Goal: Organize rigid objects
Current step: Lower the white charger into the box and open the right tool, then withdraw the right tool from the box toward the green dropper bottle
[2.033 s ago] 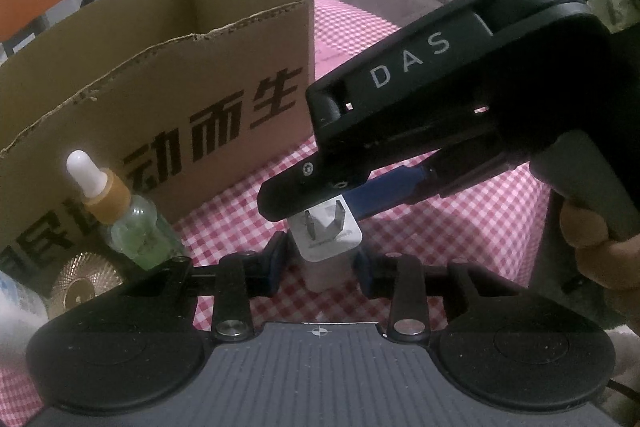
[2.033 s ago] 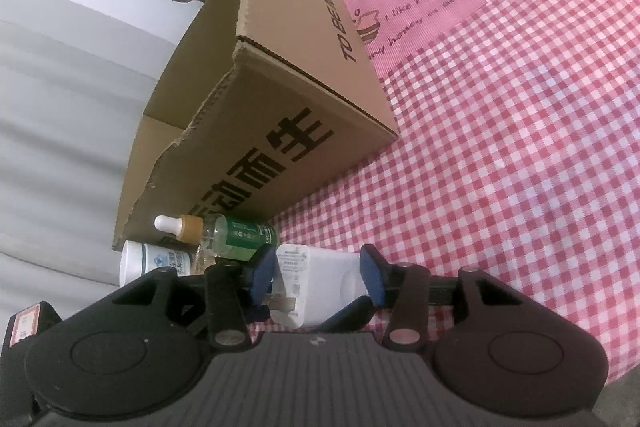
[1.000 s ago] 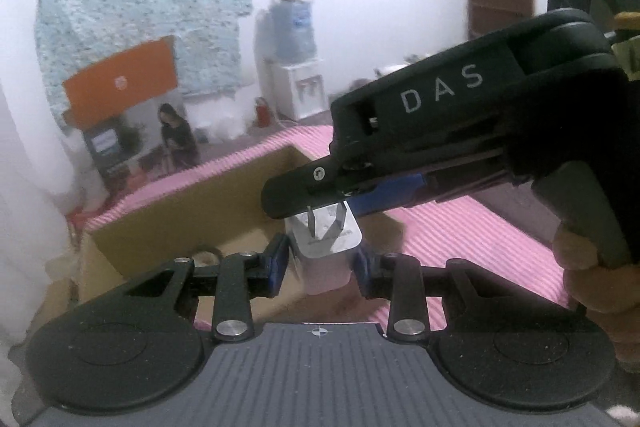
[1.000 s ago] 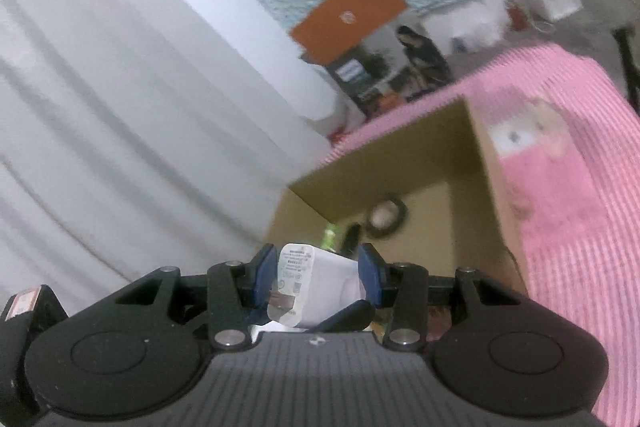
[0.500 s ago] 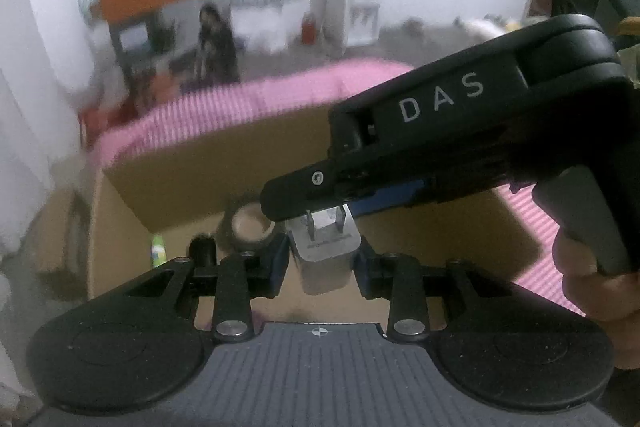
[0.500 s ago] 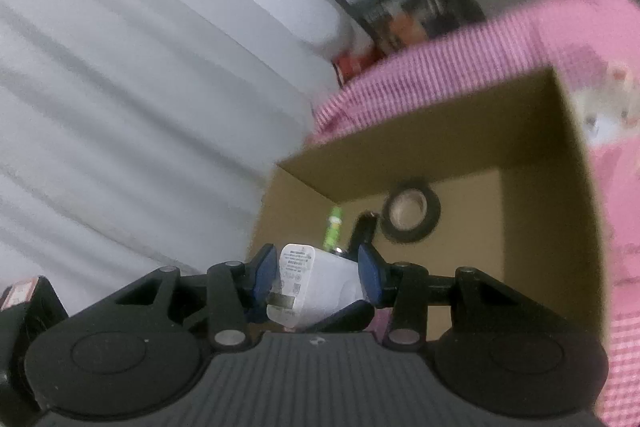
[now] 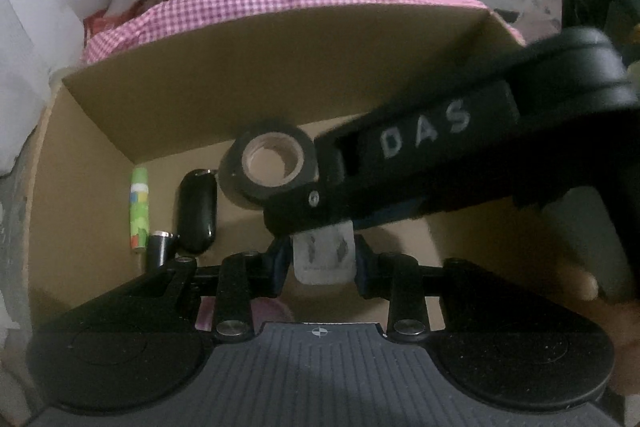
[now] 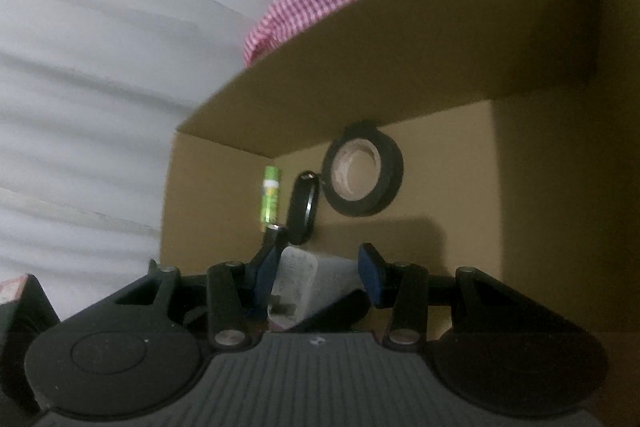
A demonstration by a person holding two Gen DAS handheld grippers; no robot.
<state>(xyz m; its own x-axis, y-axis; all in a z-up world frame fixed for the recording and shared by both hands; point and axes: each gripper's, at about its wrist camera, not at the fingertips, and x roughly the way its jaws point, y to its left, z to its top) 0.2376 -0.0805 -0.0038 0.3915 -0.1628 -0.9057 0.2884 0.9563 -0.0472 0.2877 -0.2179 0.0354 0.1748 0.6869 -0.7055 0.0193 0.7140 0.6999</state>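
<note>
a: where's the white charger (image 7: 323, 259) right now?
b: it hangs over the open cardboard box (image 7: 224, 99), above the box floor, with the left gripper (image 7: 320, 261) closed on it, blue pads pressed to both its sides.
a: and the right gripper (image 8: 320, 269)?
b: its jaws look parted. the left pad sits against the charger, the right pad stands a little off it. in the left view the right gripper reaches across from the right, over the plug end.
a: which way do the prongs face?
b: toward the left camera, though that part is blurred.
a: what lies in the box?
b: a black tape roll (image 8: 362, 181) near the far wall, a black oval fob (image 8: 303, 209) just left of it, then a green battery (image 8: 270, 197), and a small dark cylinder (image 7: 159, 247) with a metal tip near the battery's end.
a: and outside it?
b: red checked cloth (image 7: 256, 7) beyond the far wall.
</note>
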